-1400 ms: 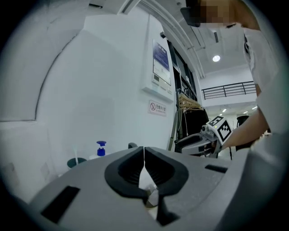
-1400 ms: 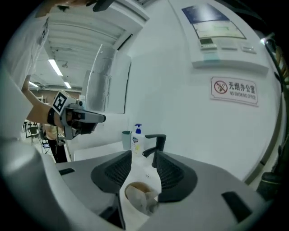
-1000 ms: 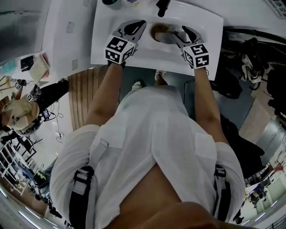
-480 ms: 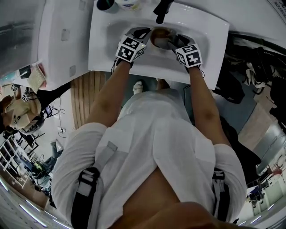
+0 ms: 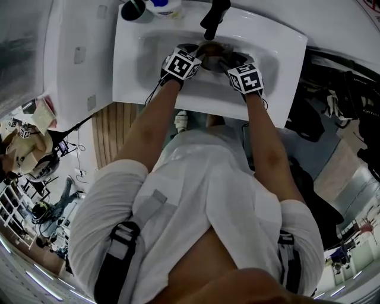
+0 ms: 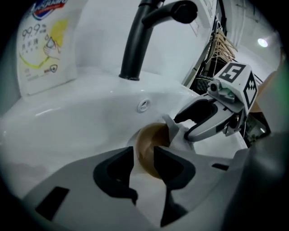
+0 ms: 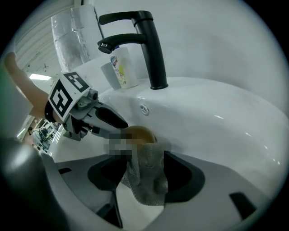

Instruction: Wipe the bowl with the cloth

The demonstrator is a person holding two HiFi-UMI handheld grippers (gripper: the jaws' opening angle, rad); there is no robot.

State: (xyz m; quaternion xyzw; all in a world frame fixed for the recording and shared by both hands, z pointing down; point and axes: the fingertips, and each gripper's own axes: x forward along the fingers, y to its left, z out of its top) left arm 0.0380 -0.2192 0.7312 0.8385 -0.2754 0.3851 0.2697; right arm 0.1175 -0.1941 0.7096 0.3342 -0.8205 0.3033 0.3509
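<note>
A small brown bowl lies at the bottom of the white sink basin, below the black faucet. My left gripper reaches in from the left. Its jaws have just been opening, and the bowl's near edge shows in the gap between them without being pressed. My right gripper comes in from the right, shut on a bunched grey cloth. The cloth hangs from its fingertips right beside the bowl.
The faucet stands over the back of the basin. A soap bottle and a dark cup stand on the sink's back left rim. The person's body fills the lower head view.
Both grippers have sunk from the sink's front rim into the basin and drawn together around the bowl. The left jaws have opened, and the cloth has stayed in the right jaws.
</note>
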